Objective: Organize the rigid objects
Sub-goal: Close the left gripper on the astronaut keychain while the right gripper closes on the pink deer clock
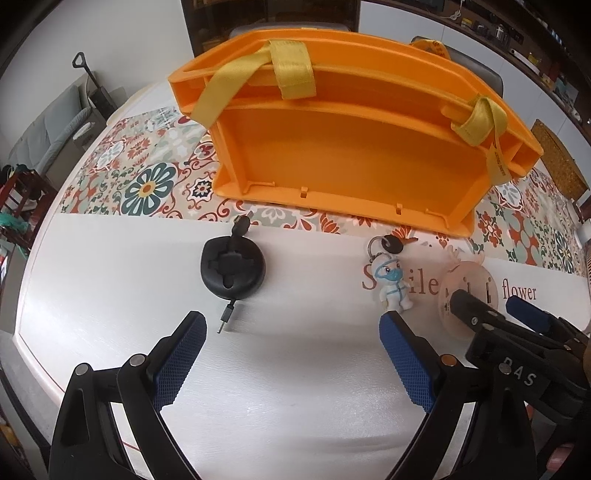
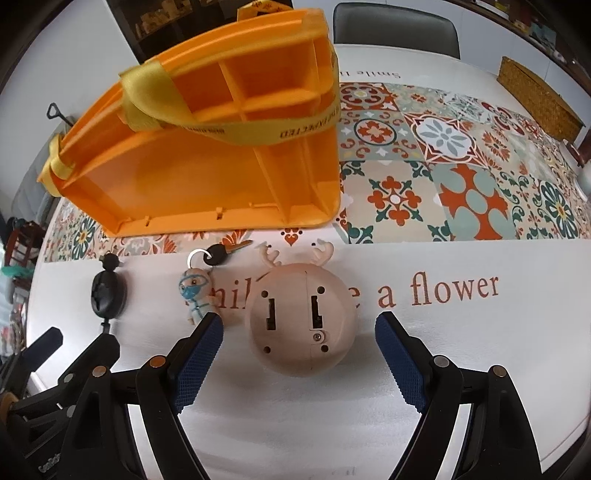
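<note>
An orange divided organizer box with yellow ribbon stands on the table, also in the right wrist view. A black retractable cable reel lies ahead of my left gripper, which is open and empty. A key with a masked figurine keychain lies right of it. A round pink antlered toy lies between the open fingers of my right gripper, untouched. The keychain and reel lie to its left. The right gripper also shows in the left wrist view.
The table has a white cloth with a patterned tile runner. A woven box sits at the far right edge. A dark chair stands behind the table. The left gripper's body is at lower left.
</note>
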A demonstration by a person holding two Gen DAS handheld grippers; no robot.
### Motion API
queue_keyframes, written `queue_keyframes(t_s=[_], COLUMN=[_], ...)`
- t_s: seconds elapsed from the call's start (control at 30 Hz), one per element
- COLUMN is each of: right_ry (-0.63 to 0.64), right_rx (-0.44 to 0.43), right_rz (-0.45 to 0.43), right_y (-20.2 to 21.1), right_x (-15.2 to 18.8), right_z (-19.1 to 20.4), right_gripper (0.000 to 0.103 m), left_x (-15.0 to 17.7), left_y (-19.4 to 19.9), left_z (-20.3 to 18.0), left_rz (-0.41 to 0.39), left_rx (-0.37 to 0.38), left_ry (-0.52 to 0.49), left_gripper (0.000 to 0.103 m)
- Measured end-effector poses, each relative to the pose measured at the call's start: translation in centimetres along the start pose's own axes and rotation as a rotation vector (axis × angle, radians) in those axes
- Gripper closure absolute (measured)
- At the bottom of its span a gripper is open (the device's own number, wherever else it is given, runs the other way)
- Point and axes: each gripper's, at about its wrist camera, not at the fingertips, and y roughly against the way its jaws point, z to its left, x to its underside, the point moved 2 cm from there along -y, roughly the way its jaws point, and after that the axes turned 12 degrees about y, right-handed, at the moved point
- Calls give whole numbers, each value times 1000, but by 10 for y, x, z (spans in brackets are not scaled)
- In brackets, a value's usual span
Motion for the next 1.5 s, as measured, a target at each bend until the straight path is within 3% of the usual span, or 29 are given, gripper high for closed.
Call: queue_keyframes(t_s=[0.3, 0.7, 0.87, 0.93, 1.5], right_ry=[7, 7, 34, 37, 7], right_rx=[1, 7, 21, 19, 16], right_rz=[37, 21, -3, -7, -59], right_y=[-20, -34, -32, -32, -2], right_x=[1, -2, -2, -2, 3], right_z=[-1, 0, 6, 7, -12], right_gripper=[18, 19, 32, 32, 32], left_x=[4, 7, 9, 10, 8], left_y=[-10, -20, -23, -24, -18], left_z=[-5, -6, -5, -5, -27], left_rz=[10, 20, 18, 21, -62], left_rx=[-11, -24, -27, -27, 60], left_ry=[-11, -13, -16, -17, -42], left_gripper=[7, 7, 7, 7, 7])
